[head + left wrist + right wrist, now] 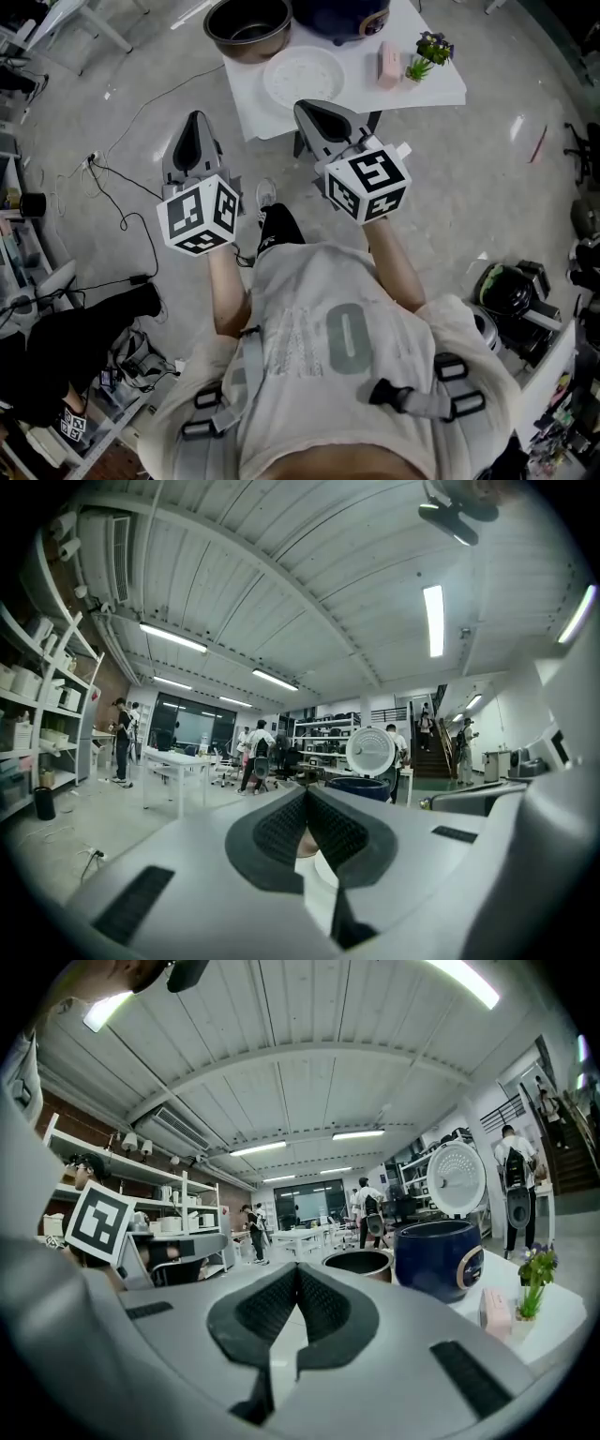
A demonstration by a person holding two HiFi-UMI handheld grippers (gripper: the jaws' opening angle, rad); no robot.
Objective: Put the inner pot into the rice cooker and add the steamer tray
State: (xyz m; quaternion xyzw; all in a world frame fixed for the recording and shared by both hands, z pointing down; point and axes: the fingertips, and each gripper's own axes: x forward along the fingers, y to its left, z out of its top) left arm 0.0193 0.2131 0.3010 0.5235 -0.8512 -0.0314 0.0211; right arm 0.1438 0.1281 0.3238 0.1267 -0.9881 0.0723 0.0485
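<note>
One pink box (pixel 389 64) between plant (pixel 429 49), steamer tray (pixel 303 77)

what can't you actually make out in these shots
Cooker: head view, top edge cuts it off; right gripper view, its own wall hides the inside.
Pot: head view, top edge cuts its far rim.
Tray: head view, surface detail too small to tell.
Pink item: head view, too small to identify.
</note>
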